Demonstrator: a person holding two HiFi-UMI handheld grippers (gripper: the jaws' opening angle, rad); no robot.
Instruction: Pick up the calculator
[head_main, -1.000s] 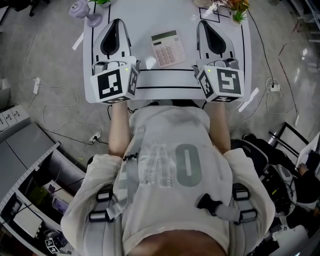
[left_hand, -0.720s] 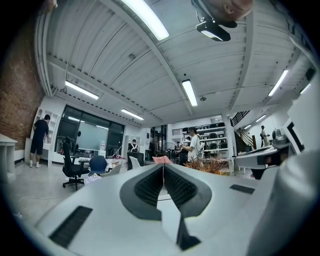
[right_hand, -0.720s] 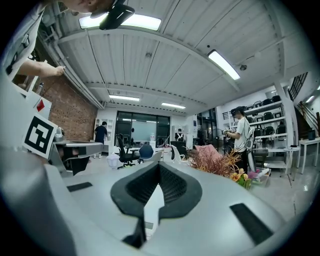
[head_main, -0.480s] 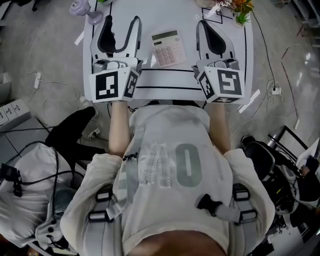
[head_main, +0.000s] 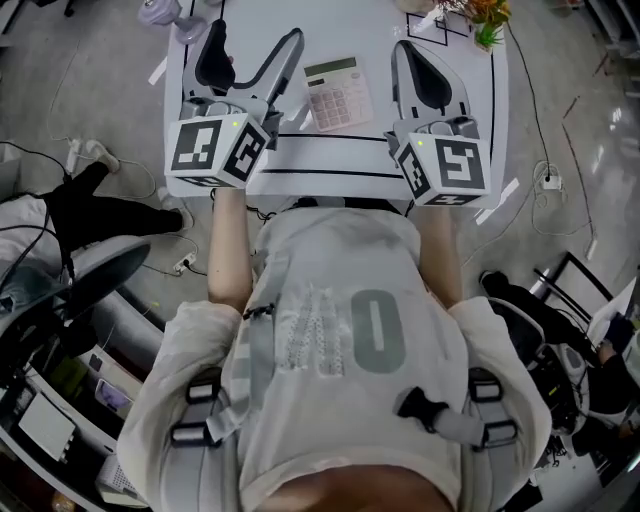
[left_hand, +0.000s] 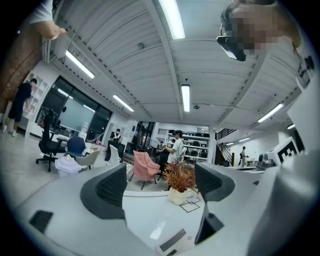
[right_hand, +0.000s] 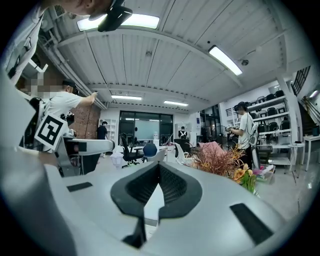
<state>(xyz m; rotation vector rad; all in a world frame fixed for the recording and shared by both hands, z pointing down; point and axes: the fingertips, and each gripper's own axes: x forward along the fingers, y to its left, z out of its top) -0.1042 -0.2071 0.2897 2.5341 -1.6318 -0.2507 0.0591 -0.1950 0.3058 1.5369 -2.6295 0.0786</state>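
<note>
The pale pink calculator (head_main: 337, 93) with a dark display lies flat on the white table (head_main: 320, 160), between my two grippers. My left gripper (head_main: 255, 38) hovers just left of it, its jaws opening wide with nothing between them. In the left gripper view the left gripper (left_hand: 160, 187) shows bare table between the pads, and a corner of the calculator (left_hand: 172, 242) peeks in at the bottom edge. My right gripper (head_main: 408, 50) sits right of the calculator, jaws shut and empty. The right gripper (right_hand: 159, 170) has its pads pressed together in its own view.
A purple object (head_main: 165, 18) stands at the table's far left corner and a potted plant (head_main: 480, 20) at the far right. Black lines mark the tabletop. Cables and a power strip (head_main: 545, 175) lie on the floor around the table. Chairs and people fill the room beyond.
The left gripper's jaws have gone from shut to wide open, and it has rolled a little. The right gripper and the calculator have stayed put.
</note>
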